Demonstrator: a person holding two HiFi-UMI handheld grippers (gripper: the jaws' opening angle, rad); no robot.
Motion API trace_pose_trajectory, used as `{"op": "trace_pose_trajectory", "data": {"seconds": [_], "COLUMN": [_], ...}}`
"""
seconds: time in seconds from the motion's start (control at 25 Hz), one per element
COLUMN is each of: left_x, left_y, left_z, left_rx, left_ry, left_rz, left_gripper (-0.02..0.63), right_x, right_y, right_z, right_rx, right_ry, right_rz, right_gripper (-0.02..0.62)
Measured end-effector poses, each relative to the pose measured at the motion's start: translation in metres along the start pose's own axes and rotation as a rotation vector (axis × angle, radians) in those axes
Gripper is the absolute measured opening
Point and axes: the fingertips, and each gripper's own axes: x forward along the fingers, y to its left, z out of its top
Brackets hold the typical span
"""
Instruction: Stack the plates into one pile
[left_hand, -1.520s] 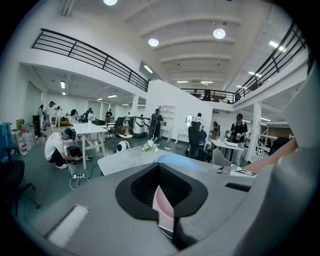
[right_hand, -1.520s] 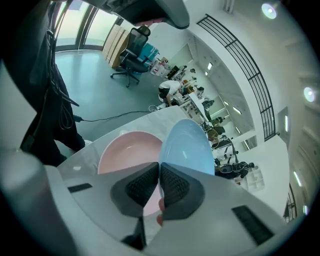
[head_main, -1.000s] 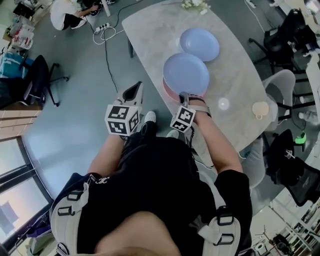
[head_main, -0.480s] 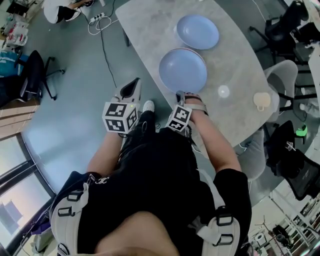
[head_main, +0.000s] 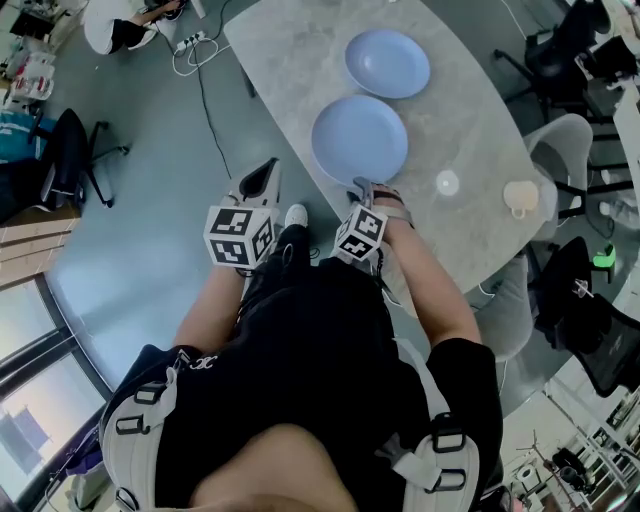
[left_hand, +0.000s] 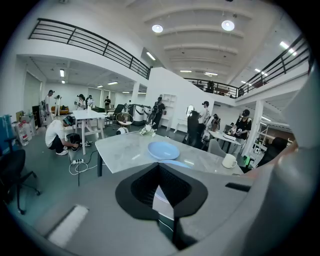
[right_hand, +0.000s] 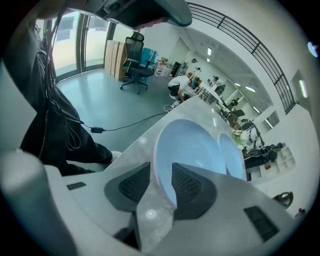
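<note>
Two light blue plates lie on the grey marble table (head_main: 290, 60). The near plate (head_main: 360, 140) sits by the table's front edge, and a pinkish rim (right_hand: 155, 167) shows under it. Beyond it the far plate (head_main: 388, 62) lies alone. My right gripper (head_main: 365, 190) is at the near plate's (right_hand: 192, 147) front rim. Its jaws (right_hand: 160, 171) are opening, with the rim between them and a gap at the left pad. Left of the table, over the floor, my left gripper (head_main: 264, 175) is shut on nothing (left_hand: 159, 167).
A cream mug (head_main: 520, 197) and a small white round thing (head_main: 447, 182) stand on the table's right part. Grey chairs (head_main: 560, 160) crowd the right side, and a black office chair (head_main: 68, 150) stands left. A power strip and cable (head_main: 200, 45) lie on the floor.
The near blue plate has come down over the pink plate that showed beneath it a second ago. The right gripper stays at its front rim; the left gripper has barely moved.
</note>
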Motion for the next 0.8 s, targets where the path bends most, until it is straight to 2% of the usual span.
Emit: {"op": "trace_pose_trajectory", "data": {"seconds": [0.12, 0.24, 0.28, 0.36, 0.48, 0.56, 0.68, 0.8], "left_x": [0.000, 0.001, 0.002, 0.003, 0.007, 0.007, 0.005, 0.006], "left_y": [-0.001, -0.003, -0.004, -0.006, -0.011, -0.014, -0.017, -0.020], "left_z": [0.006, 0.012, 0.014, 0.020, 0.033, 0.041, 0.049, 0.061], "left_rx": [0.010, 0.022, 0.026, 0.036, 0.053, 0.065, 0.077, 0.086], "left_ry": [-0.009, -0.021, -0.025, -0.036, -0.060, -0.075, -0.094, -0.123], "left_rz": [-0.004, -0.013, -0.015, -0.020, -0.031, -0.037, -0.038, -0.038], "left_gripper": [0.002, 0.002, 0.002, 0.002, 0.002, 0.002, 0.002, 0.002], "right_x": [-0.012, -0.031, -0.040, -0.059, -0.102, -0.134, -0.174, -0.211], "right_y": [-0.022, -0.052, -0.065, -0.092, -0.138, -0.162, -0.182, -0.200], "right_z": [0.009, 0.017, 0.018, 0.018, 0.017, 0.018, 0.017, 0.015], "right_rx": [0.113, 0.359, 0.447, 0.603, 0.778, 0.849, 0.935, 0.969], "right_ry": [-0.079, -0.189, -0.228, -0.308, -0.441, -0.526, -0.624, -0.694], "right_rz": [-0.073, -0.105, -0.126, -0.194, -0.345, -0.439, -0.521, -0.619], "right_gripper": [0.118, 0.109, 0.078, 0.030, 0.008, 0.008, 0.007, 0.006]}}
